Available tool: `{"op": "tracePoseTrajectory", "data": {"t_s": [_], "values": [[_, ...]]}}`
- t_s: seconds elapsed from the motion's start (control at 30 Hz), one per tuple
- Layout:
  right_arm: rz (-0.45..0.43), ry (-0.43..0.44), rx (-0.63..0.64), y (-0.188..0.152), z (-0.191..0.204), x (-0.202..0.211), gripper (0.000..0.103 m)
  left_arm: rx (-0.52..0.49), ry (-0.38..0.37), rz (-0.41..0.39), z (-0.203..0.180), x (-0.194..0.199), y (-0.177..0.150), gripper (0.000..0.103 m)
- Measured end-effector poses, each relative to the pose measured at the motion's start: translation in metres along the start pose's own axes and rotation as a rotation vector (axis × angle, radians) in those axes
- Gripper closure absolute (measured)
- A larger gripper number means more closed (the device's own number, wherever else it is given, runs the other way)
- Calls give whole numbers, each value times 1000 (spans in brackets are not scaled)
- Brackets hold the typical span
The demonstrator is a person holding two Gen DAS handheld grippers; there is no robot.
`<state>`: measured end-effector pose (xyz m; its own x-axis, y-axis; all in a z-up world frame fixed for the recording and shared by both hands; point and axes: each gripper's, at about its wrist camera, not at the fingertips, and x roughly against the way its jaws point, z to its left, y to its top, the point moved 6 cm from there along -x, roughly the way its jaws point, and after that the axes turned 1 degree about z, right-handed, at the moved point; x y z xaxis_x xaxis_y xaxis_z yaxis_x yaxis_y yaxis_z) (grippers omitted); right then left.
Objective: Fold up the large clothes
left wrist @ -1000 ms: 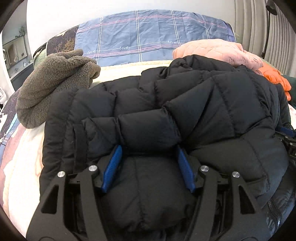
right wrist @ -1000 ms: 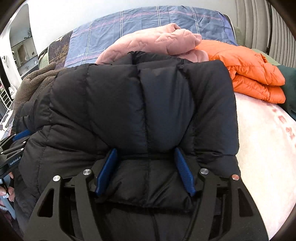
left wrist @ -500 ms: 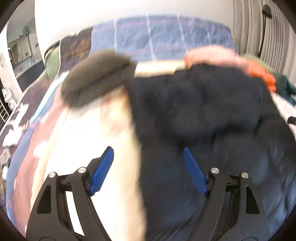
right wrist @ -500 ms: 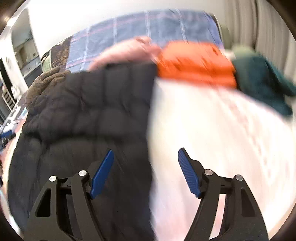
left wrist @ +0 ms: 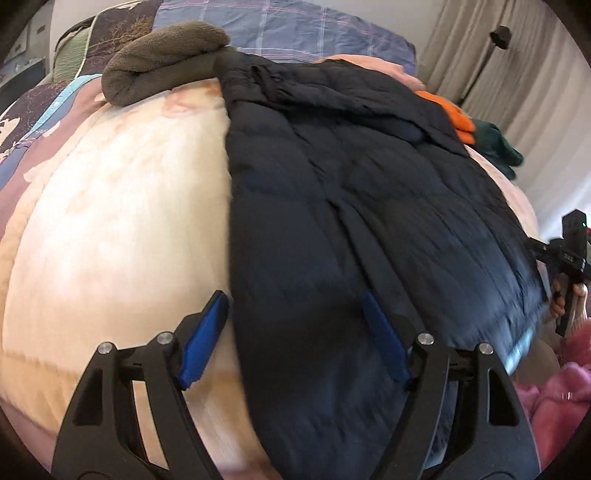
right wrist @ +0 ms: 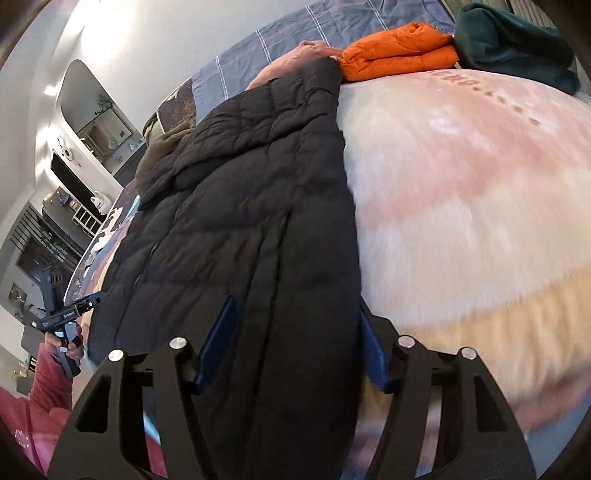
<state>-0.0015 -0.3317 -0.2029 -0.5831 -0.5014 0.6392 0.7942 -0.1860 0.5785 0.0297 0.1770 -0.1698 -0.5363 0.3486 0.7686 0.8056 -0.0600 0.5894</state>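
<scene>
We see the bed (left wrist: 110,229) first, covered by a cream and pink fleece blanket, with a blue checked pillow (left wrist: 295,33) at its head. Across the middle of it lies the black puffer jacket (left wrist: 351,206), spread lengthwise from the near edge up toward the pillow. Its far end touches a brown fleece garment (left wrist: 162,59) on the left and a pale pink garment (right wrist: 288,62) behind it. Just beside that sit a folded orange jacket (right wrist: 399,55) and a dark green garment (right wrist: 517,40), both apart from the black jacket's body. These bundles crowd the head of the bed.

A second ago both tools were pressed into the jacket's bunched, doubled-over padding; we now find the jacket lying flatter and longer, and the tools drawn back toward its near end.

The left tool (left wrist: 295,339) stands with its jaws apart, straddling the jacket's left edge: one blue pad over the blanket, the other over the black cloth. The right tool (right wrist: 295,343) is likewise spread wide, its blue pads on either side of the jacket's right edge strip. We cannot tell whether the pads touch the cloth. Each view catches the other tool's handle at the frame's side, held by a hand in a pink sleeve (right wrist: 44,391).
</scene>
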Motion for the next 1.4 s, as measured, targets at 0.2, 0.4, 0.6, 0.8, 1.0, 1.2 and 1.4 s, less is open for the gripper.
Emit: {"op": "tracePoseTrajectory", "data": {"t_s": [0.2, 0.4, 0.6, 0.8, 1.0, 1.2, 1.4], "values": [[-26, 65, -79, -29, 4, 20, 43, 11, -8, -21, -15, 20, -28, 42], [-14, 92, -65, -45, 7, 18, 80, 20, -28, -49, -21, 31, -32, 93], [-195, 219, -96, -3, 25, 61, 99, -44, -40, -218, -45, 79, 6, 99], [-398, 254, 28, 32, 75, 140, 99, -110, -23, -473, -72, 176, 41, 101], [-528, 187, 94, 41, 96, 185, 99, -90, 25, -569, -77, 218, 38, 100], [-499, 85, 33, 103, 78, 124, 99, -44, 81, -480, -57, 165, 79, 100], [-466, -55, -9, 174, 52, 38, 98, -15, 156, -427, -28, 88, 157, 100]]}}
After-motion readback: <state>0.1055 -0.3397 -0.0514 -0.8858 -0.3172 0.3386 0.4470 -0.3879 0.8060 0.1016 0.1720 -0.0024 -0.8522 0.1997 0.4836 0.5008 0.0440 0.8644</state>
